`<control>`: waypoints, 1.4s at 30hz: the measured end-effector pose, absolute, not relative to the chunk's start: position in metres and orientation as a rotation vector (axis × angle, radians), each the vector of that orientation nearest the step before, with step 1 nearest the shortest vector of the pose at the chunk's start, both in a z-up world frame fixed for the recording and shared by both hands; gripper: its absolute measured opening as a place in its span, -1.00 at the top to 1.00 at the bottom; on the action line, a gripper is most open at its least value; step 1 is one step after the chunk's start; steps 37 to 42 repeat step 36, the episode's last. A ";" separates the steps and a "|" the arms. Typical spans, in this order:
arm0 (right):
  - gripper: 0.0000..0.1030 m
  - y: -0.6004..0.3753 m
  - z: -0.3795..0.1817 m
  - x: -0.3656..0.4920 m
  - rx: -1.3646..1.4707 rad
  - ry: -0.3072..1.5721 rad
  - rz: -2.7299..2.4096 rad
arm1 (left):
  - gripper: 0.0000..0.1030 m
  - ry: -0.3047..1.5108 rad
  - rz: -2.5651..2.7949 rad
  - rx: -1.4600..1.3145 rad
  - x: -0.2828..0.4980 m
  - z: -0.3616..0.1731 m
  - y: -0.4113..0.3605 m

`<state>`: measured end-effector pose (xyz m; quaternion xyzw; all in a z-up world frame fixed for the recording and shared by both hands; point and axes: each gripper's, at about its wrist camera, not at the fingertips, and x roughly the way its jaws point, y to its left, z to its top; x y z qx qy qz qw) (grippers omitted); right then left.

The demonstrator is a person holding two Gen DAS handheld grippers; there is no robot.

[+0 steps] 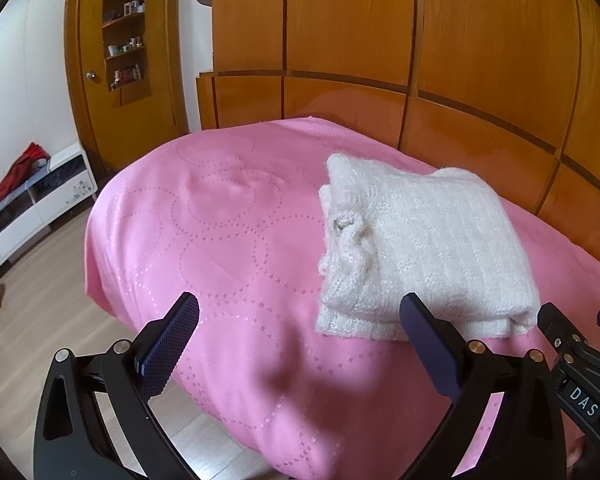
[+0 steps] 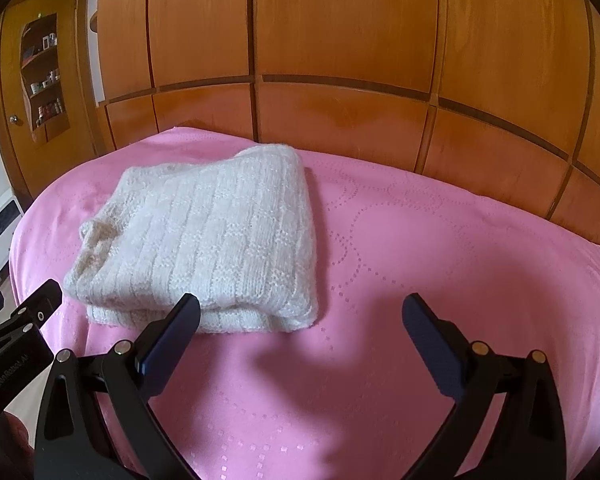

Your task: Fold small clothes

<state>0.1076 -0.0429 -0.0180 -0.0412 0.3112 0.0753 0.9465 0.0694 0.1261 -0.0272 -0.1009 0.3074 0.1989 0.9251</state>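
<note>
A white knitted garment (image 1: 424, 248) lies folded into a compact block on the pink bedspread (image 1: 220, 232). It also shows in the right wrist view (image 2: 212, 240). My left gripper (image 1: 300, 312) is open and empty, hovering over the bedspread just left of the garment's near edge. My right gripper (image 2: 300, 312) is open and empty, just right of the garment's near edge; its left finger (image 2: 172, 332) overlaps the garment's front hem in the view. Each gripper shows at the edge of the other's view.
A wooden panelled headboard and wardrobe wall (image 1: 420, 60) stands behind the bed. A wooden door with shelves (image 1: 124, 40) is at the left. A low white cabinet (image 1: 40, 200) with red cloth stands on the wood floor to the left.
</note>
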 end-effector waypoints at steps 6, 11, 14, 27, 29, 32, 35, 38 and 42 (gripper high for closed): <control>-0.96 -0.041 -0.018 0.109 -0.088 0.636 0.155 | -0.93 0.627 0.402 -0.208 0.069 -0.025 0.125; -0.96 -0.042 -0.018 0.109 -0.086 0.639 0.156 | -0.93 0.627 0.403 -0.210 0.068 -0.025 0.125; -0.96 -0.041 -0.018 0.109 -0.087 0.639 0.156 | -0.93 0.628 0.406 -0.218 0.068 -0.025 0.127; -0.96 -0.041 -0.021 0.110 -0.092 0.648 0.160 | -0.93 0.603 0.386 -0.197 0.065 -0.023 0.122; -0.96 -0.046 -0.019 0.110 -0.097 0.642 0.156 | -0.93 0.619 0.383 -0.211 0.067 -0.023 0.123; -0.96 -0.076 -0.016 0.115 -0.073 0.658 0.137 | -0.93 0.635 0.397 -0.231 0.069 -0.025 0.129; -0.96 -0.140 -0.016 0.125 -0.022 0.683 0.016 | -0.93 0.639 0.417 -0.223 0.070 -0.027 0.132; -0.96 -0.161 -0.016 0.127 -0.007 0.694 -0.029 | -0.93 0.641 0.419 -0.220 0.070 -0.028 0.132; -0.96 -0.161 -0.016 0.127 -0.007 0.694 -0.029 | -0.93 0.641 0.419 -0.220 0.070 -0.028 0.132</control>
